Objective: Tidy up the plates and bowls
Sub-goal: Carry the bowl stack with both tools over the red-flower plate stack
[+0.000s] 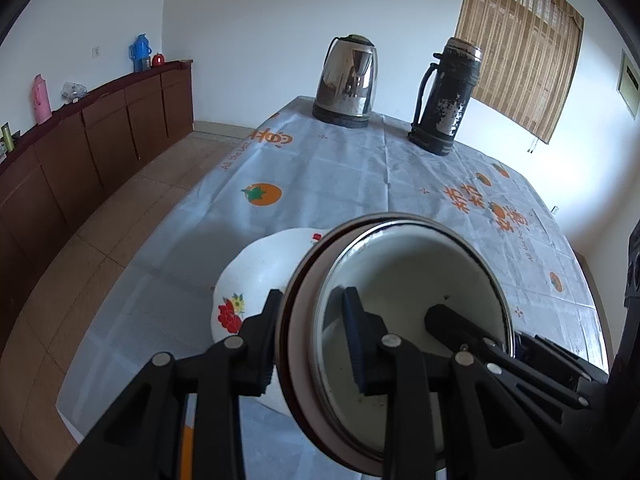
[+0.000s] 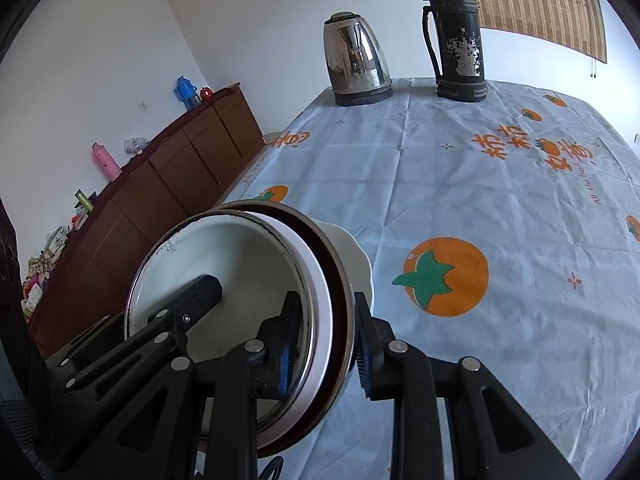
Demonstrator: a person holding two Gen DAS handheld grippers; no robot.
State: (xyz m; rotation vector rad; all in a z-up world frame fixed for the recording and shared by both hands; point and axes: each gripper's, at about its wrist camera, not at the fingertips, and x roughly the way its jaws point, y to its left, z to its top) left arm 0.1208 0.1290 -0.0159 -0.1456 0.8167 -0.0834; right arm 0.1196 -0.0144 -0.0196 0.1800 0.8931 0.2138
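counting from both wrist views, i made out one nested stack: a white enamel bowl [image 1: 400,280] with a metal rim sat innermost, a brown-lined steel bowl [image 1: 290,300] ringed it, and a white floral bowl [image 1: 248,280] lay underneath, so three pieces in all. the stack was tilted and seemed to be up off the worktop [image 1: 320,168], though i could not tell whether its underside still touched the cloth.

my left hand-held gripper [image 1: 308,336] was clamped on the left edge of the stack, one finger inside the enamel bowl and one outside the steel wall. my right hand-held gripper [image 2: 326,344] pinched the opposite edge the same way, its blue-padded finger inside and the other outside. each camera also caught the other gripper's finger resting inside the enamel bowl, so two grippers shared the one load.

on the far end of the worktop stood one steel kettle [image 1: 347,80] and one black flask [image 1: 444,96], upright and a little apart. the tablecloth [image 2: 460,200] was pale blue with orange persimmon prints. one brown sideboard [image 1: 100,132] ran along the left wall, carrying one pink flask [image 1: 41,98], one blue jug [image 1: 140,52] and one small red item [image 1: 158,59], plus clutter too small to count.
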